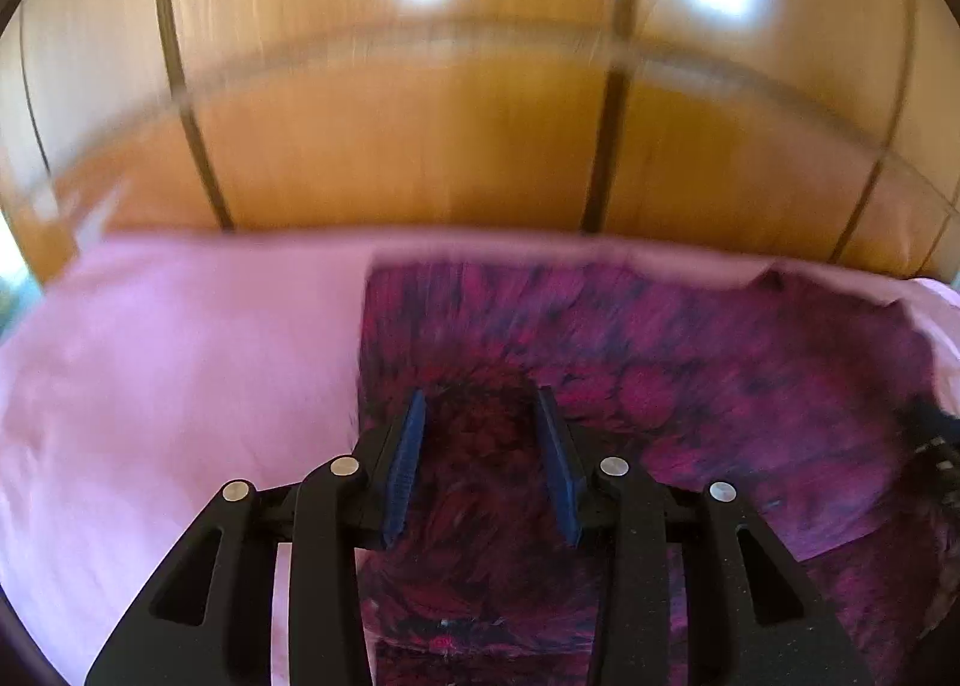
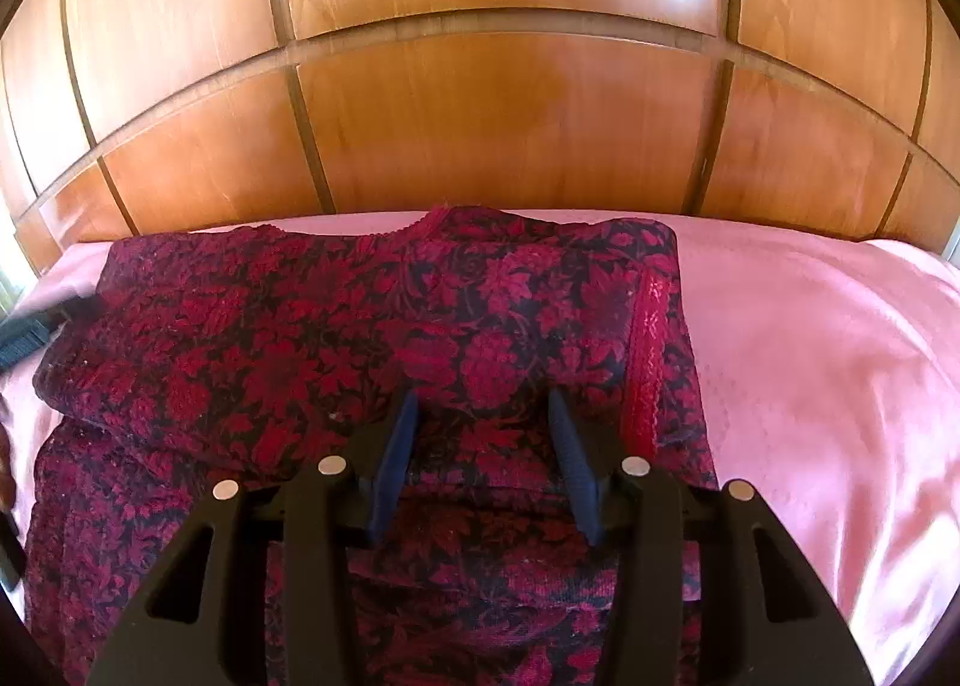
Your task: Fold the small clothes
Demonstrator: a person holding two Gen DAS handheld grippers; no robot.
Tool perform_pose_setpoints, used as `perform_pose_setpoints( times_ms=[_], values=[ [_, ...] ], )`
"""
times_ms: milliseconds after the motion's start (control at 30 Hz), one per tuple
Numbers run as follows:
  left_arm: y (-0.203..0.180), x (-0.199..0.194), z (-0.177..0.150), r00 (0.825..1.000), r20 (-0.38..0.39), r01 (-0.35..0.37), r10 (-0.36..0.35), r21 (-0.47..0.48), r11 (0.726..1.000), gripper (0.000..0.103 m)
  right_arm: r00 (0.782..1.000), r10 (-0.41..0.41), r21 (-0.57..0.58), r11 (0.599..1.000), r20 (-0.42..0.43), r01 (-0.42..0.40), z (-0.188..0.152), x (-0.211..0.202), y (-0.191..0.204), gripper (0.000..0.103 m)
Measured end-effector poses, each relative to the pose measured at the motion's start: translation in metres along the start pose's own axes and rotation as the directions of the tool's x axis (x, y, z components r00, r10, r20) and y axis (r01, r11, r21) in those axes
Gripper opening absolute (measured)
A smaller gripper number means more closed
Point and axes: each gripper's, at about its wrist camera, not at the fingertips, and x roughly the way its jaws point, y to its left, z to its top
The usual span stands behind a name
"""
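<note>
A dark red and black floral garment (image 2: 336,338) lies partly folded on the pink sheet, its neckline toward the wooden panels and a red trim strip (image 2: 645,350) along its right side. My right gripper (image 2: 483,401) hangs just above the garment's near right part, jaws apart, with nothing pinched between the blue pads. In the blurred left wrist view the same garment (image 1: 690,374) fills the right half. My left gripper (image 1: 481,395) stands open over its left edge, cloth showing beneath the gap. One of the left gripper's pads (image 2: 24,338) shows at the garment's far left corner.
The pink sheet (image 2: 810,362) covers the bed on both sides of the garment, with its widest bare stretches at right (image 2: 810,362) and at left (image 1: 180,374). Glossy wooden panels (image 2: 480,116) rise directly behind the bed's far edge.
</note>
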Motion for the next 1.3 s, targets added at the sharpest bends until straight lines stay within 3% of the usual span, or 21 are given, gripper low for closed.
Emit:
perform_pose_setpoints(
  times_ms=[133, 367, 467, 833, 900, 967, 1067, 1167, 1300],
  values=[
    [0.006, 0.002, -0.010, 1.000, 0.026, 0.003, -0.002, -0.033, 0.999, 0.037, 1.000, 0.017, 0.006, 1.000, 0.009, -0.017, -0.001, 0.002, -0.004, 0.046],
    [0.011, -0.050, -0.028, 0.996, 0.086, 0.009, -0.002, -0.078, 0.997, 0.037, 1.000, 0.003, -0.004, 1.000, 0.015, -0.003, -0.001, 0.002, -0.002, 0.046],
    [0.014, -0.073, -0.041, 0.994, 0.112, 0.018, -0.008, -0.094, 0.995, 0.046, 1.000, 0.000, -0.007, 1.000, 0.016, 0.000, -0.002, 0.001, -0.001, 0.046],
    [0.024, -0.128, -0.065, 0.984, 0.177, 0.037, -0.016, -0.117, 0.992, 0.046, 0.999, -0.052, -0.034, 0.998, -0.003, 0.052, 0.002, -0.002, 0.006, 0.047],
    [0.027, -0.131, -0.067, 0.984, 0.175, 0.036, -0.015, -0.118, 0.992, 0.048, 0.998, -0.054, -0.031, 0.998, -0.016, 0.053, 0.007, -0.009, 0.008, 0.056],
    [0.032, -0.131, -0.070, 0.985, 0.169, 0.054, -0.031, -0.135, 0.989, 0.060, 1.000, -0.012, 0.017, 1.000, -0.016, 0.013, 0.011, -0.021, 0.004, 0.068],
    [0.036, -0.128, -0.072, 0.986, 0.161, 0.069, -0.046, -0.141, 0.988, 0.060, 1.000, 0.026, 0.072, 0.997, 0.010, -0.026, 0.014, -0.040, -0.003, 0.068],
    [0.037, -0.123, -0.076, 0.985, 0.157, 0.093, -0.071, -0.141, 0.986, 0.060, 0.999, 0.015, 0.140, 0.990, 0.048, -0.021, 0.016, -0.059, -0.019, 0.066],
    [0.026, -0.111, -0.076, 0.985, 0.147, 0.099, -0.086, -0.086, 0.991, 0.060, 0.998, -0.039, 0.207, 0.978, 0.042, 0.030, 0.013, -0.061, -0.041, 0.053]
  ],
)
